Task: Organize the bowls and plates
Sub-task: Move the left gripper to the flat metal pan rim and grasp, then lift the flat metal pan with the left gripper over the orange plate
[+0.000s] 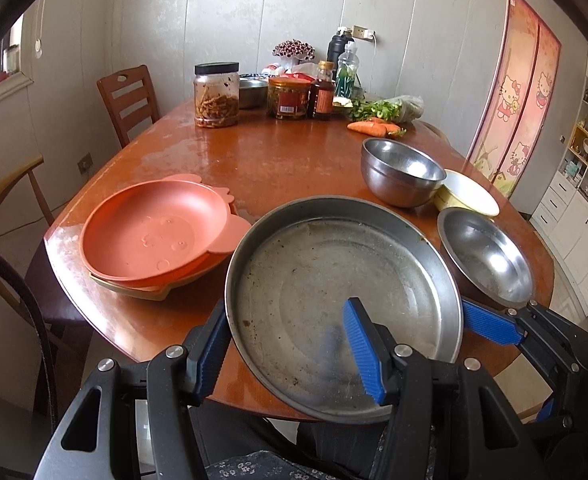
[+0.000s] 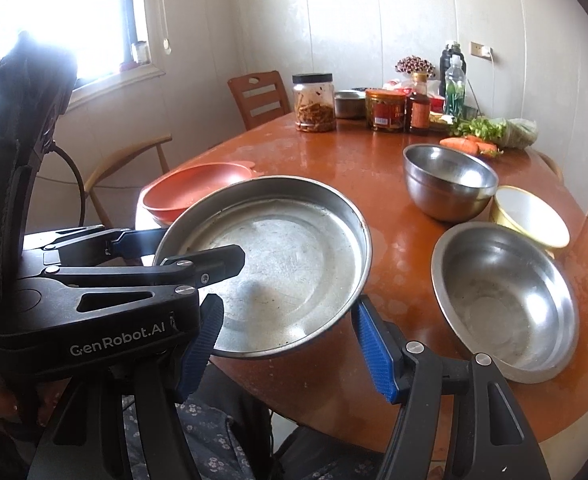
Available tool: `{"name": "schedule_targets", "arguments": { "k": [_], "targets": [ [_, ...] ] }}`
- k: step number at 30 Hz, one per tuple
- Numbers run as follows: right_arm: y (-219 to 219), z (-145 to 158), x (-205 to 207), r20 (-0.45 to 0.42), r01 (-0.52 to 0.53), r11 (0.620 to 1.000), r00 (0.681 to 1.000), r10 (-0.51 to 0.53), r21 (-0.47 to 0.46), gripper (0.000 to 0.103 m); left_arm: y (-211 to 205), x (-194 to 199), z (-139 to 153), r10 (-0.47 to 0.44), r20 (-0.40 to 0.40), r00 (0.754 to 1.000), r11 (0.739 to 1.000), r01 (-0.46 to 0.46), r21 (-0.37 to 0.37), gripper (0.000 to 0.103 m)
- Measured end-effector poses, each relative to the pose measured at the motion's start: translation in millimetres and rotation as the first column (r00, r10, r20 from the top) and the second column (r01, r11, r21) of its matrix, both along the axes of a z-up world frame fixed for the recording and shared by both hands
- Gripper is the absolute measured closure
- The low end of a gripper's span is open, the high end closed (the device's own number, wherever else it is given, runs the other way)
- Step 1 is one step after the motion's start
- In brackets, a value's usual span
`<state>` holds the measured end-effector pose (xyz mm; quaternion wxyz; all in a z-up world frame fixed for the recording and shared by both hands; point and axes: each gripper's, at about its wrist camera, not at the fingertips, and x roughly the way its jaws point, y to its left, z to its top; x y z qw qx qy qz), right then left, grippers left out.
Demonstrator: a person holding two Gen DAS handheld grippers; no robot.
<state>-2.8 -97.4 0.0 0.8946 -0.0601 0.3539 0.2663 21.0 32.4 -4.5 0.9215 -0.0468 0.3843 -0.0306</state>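
Note:
A large steel plate (image 1: 334, 280) sits at the table's near edge; it also shows in the right wrist view (image 2: 285, 256). My left gripper (image 1: 289, 344) is open, its jaws straddling the plate's near-left rim, one finger outside, one over the inside. My right gripper (image 2: 289, 344) is open around the plate's near-right rim. Left of it lies a stack of orange plates (image 1: 153, 236). To the right are a wide steel bowl (image 2: 506, 304), a deeper steel bowl (image 2: 446, 180) and a yellow-rimmed bowl (image 2: 530, 216).
Jars (image 1: 216, 96), bottles (image 1: 322, 92), carrots (image 1: 370, 127) and greens crowd the far end of the brown table (image 1: 273, 160). Wooden chairs (image 1: 127, 100) stand at the left. A pink cartoon door (image 1: 514, 92) is on the right.

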Motion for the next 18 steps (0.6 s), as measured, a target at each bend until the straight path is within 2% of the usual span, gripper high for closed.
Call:
{"name": "schedule_targets", "arguments": {
  "k": [10,18],
  "targets": [
    [11.1,10.5,4.5,0.038,-0.022,1.000,0.999,0.022,-0.005,0.034,10.6,-1.2,11.9,0.026,0.034,0.999,1.000,-0.026,0.001,0.047],
    [34.8,21.0,17.4,0.073,-0.052,0.999,0.996,0.052,-0.005,0.034,35.1,5.1,23.4,0.066,0.065,0.996,0.998,-0.066,-0.003,0.047]
  ]
}}
